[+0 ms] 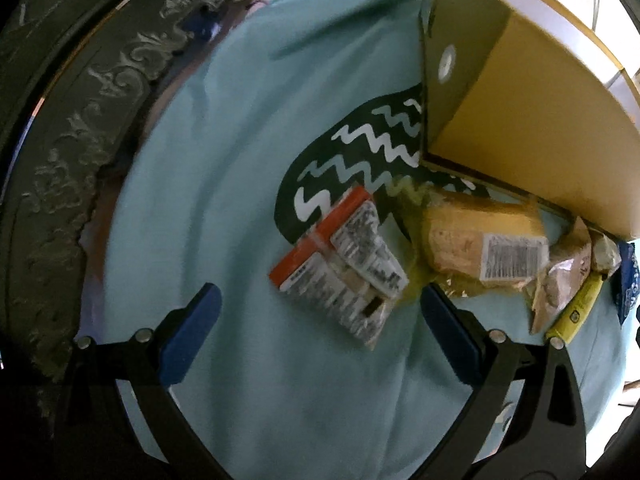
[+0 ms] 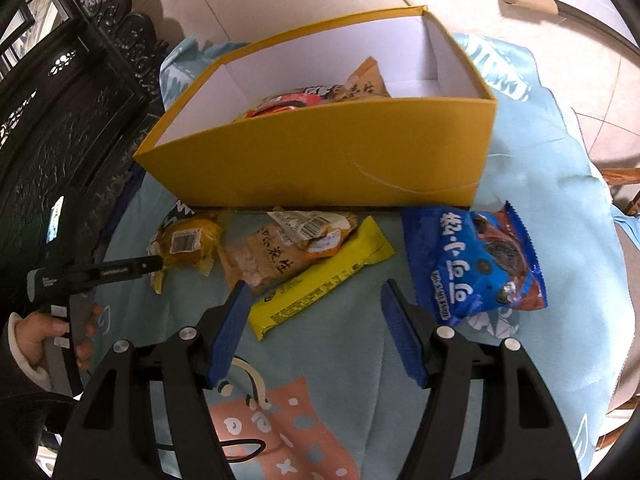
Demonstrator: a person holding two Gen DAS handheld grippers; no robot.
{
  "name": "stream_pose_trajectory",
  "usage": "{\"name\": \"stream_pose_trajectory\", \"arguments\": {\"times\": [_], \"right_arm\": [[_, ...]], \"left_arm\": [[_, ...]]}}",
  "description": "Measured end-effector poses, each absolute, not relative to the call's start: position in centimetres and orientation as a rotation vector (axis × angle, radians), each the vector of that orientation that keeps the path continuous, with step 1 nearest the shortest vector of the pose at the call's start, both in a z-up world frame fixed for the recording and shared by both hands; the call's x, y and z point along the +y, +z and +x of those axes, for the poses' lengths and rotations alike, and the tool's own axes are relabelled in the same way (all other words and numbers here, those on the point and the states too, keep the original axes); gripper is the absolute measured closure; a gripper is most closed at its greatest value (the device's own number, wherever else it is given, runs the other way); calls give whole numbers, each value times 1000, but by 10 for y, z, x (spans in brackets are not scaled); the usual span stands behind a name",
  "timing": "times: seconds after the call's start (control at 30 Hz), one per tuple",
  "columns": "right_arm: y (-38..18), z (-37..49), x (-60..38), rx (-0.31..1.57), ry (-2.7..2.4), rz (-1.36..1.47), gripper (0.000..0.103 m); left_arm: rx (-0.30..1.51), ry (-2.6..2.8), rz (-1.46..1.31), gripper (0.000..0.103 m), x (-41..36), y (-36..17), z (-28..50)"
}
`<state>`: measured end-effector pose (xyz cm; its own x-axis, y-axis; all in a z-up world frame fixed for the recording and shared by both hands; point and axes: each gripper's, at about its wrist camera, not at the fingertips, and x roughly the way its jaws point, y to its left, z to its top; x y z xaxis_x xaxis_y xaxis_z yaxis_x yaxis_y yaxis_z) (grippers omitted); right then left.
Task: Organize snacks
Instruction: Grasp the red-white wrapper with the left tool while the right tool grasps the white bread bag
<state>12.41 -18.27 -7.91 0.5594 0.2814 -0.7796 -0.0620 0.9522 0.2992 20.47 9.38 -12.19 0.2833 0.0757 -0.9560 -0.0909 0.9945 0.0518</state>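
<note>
You are working over a pale teal cloth [image 2: 344, 360] with cartoon prints, spread across what seems to be a table; its surface under the fabric cannot be made out. On the cloth stands a yellow box [image 2: 320, 168], open at the top. Just in front of its near wall lie a clear-wrapped yellow cake [image 2: 188, 240], a brown packet [image 2: 272, 260], a long yellow bar [image 2: 324, 280] partly under that packet, and a blue cookie bag [image 2: 476, 260]. Left of the cake lies an orange-edged packet [image 1: 344, 268].
</note>
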Motion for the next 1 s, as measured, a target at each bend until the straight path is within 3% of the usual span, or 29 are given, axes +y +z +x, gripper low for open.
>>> {"name": "stream_pose_trajectory", "arguments": {"times": [0.07,0.1,0.27,0.73,0.8,0.93,1.0], "right_arm": [[-80,127,-181,960,209,246,35],[-81,128,-181,964,209,244,35],[-91,141,-170,1001,241,234,35],[-108,196,-151,992,158,108,36],[-113,201,-156,1015,144,107,44],[-121,208,-165,1033,127,133,49],[-121,210,-166,1029,122,137,59]], "left_arm": [[1292,103,-29,18,96,-128,209],[1304,95,-36,44,97,-132,210],[1301,88,-18,49,102,-136,204],[1309,30,-39,50,104,-124,188],[1309,29,-38,50,110,-124,194],[1313,29,-41,50,116,-124,200],[1314,29,-40,50,113,-125,202]]}}
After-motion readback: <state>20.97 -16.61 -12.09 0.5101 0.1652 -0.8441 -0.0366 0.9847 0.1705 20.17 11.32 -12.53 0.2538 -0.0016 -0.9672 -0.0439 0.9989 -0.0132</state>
